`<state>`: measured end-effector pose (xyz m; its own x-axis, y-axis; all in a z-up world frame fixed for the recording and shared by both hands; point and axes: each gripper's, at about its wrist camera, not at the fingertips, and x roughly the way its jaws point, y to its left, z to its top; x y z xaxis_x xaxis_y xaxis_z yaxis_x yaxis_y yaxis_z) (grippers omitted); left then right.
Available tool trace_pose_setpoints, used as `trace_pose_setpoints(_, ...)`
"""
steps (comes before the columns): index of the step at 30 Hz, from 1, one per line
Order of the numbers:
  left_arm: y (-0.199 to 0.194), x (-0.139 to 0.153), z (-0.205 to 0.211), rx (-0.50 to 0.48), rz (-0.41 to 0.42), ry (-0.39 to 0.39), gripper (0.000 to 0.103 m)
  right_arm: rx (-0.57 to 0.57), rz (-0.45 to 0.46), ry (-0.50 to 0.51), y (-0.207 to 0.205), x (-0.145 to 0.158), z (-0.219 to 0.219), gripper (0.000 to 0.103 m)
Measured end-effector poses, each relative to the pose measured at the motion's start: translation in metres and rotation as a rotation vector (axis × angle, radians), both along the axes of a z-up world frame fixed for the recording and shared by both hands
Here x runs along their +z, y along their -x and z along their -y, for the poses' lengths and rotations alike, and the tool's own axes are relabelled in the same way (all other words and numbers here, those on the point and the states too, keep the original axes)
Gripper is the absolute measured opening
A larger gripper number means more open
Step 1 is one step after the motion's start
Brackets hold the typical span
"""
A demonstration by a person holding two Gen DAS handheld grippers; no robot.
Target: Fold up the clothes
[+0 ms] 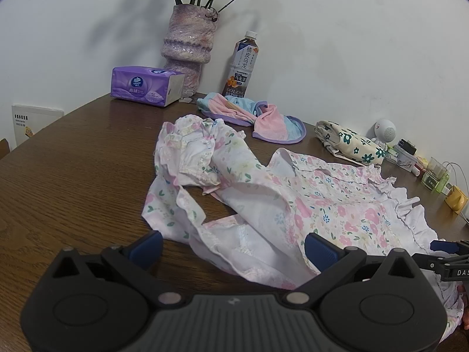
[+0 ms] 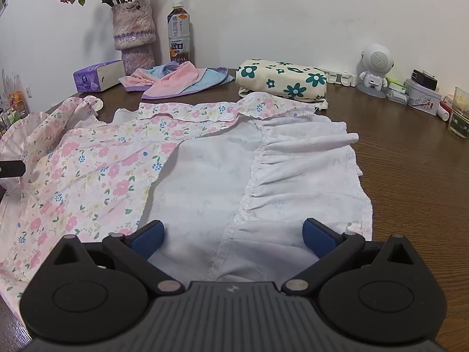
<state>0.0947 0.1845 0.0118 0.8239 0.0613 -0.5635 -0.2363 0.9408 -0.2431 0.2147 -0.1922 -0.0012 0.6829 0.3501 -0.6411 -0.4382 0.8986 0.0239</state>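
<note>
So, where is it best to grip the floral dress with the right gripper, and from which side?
Probably the near hem of the floral dress, on the white ruffled part just ahead of the open right gripper. That edge lies flat and free on the table, so come in low from the near side.

Black claw (image 1: pixel 233 248) bodies, ribbed blue finger pads (image 2: pixel 146 239).
</note>
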Motion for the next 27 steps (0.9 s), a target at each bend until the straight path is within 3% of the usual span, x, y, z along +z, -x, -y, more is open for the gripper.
trace_pose_setpoints(27, 0.0000, -0.0001, -0.0005, -0.001, 0.000, 0.001, 0.103, -0.006, 0.002, 0.010, 0.0011, -0.0008, -0.0026, 0.102)
